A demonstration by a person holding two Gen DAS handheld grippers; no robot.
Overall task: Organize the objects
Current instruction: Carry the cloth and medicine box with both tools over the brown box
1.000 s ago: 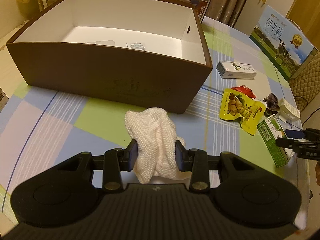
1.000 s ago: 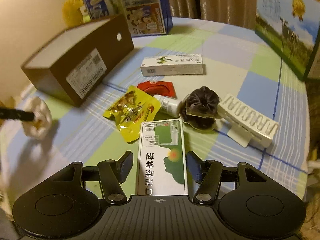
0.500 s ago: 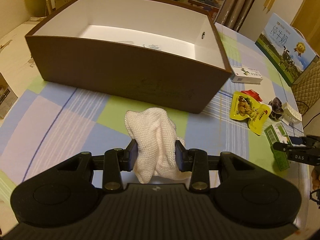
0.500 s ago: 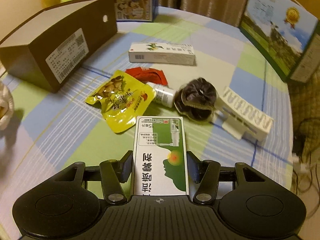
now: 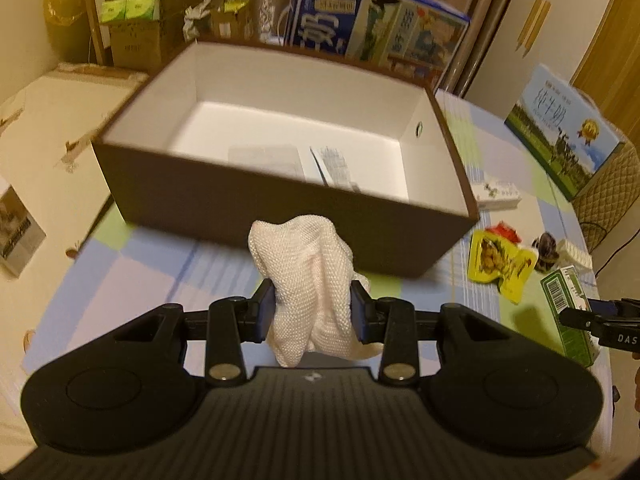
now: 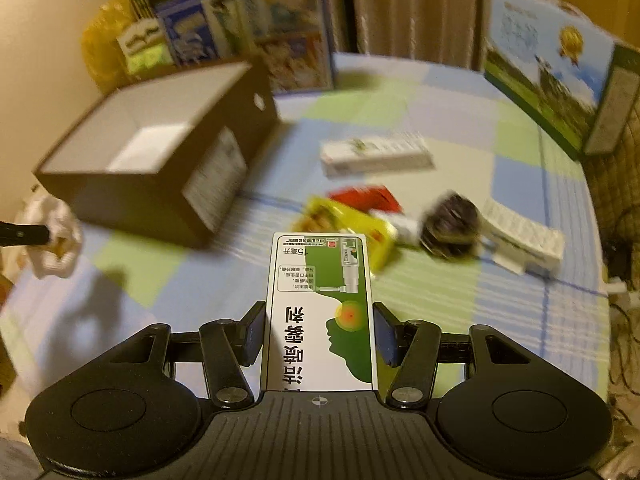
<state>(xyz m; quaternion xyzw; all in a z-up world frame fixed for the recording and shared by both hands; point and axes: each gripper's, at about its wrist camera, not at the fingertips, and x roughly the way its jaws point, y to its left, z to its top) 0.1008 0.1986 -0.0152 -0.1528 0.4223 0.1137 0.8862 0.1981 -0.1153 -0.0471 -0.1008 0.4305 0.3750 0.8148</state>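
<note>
Transport step, judged from both wrist views. Left gripper [image 5: 312,312] is clamped on a white knitted cloth [image 5: 308,276], held above the checked bench [image 5: 132,276] just short of the near wall of the open brown box [image 5: 280,208] at 12 o'clock. Right gripper [image 6: 320,332] is closed on a green-and-white carton [image 6: 320,312], with the same box at its 10 o'clock. The next move probably calls for lifting each load over the box rim and opening the jaws above the white floor, where some papers [image 5: 332,162] already lie. Clutter at 1 to 2 o'clock of the right gripper: yellow snack pouch [image 6: 344,220], red packet [image 6: 364,198], long white carton [image 6: 376,154], dark bundle [image 6: 452,228], white ribbed holder [image 6: 520,236]. The box's tall near wall is the main obstacle.
</note>
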